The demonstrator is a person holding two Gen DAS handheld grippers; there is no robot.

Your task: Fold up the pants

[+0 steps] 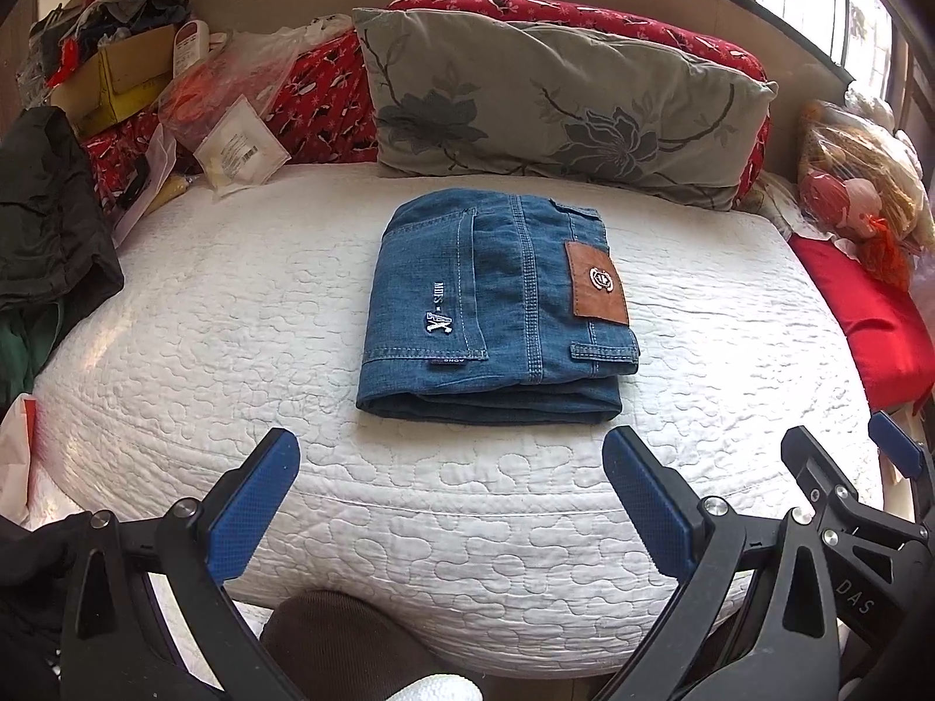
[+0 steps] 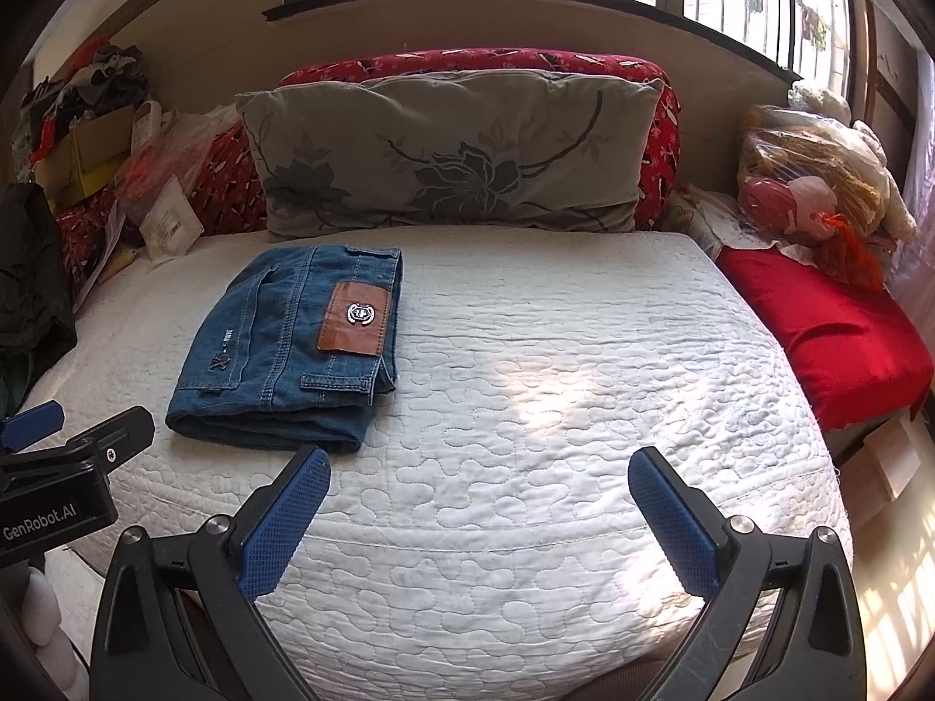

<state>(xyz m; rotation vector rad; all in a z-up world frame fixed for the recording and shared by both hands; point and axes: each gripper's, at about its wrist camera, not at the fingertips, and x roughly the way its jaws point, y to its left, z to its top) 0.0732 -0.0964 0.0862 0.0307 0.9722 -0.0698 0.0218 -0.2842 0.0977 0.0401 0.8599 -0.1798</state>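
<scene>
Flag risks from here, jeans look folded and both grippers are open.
1. The jeans lie folded with a thick, rounded near edge; another nudge there could spring the layers open.
2. The left gripper and right gripper hang open just short of that edge, so moving forward may snag the quilt.

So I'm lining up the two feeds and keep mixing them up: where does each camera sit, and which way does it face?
Left wrist: sits on the left gripper, low at the bed's near edge, facing the folded jeans dead ahead; its own open fingers show, and the right gripper at the right.
Right wrist: sits on the right gripper, facing bare quilt; the left gripper shows at the left.
Shared: jeans, grey pillow, window wall.
</scene>
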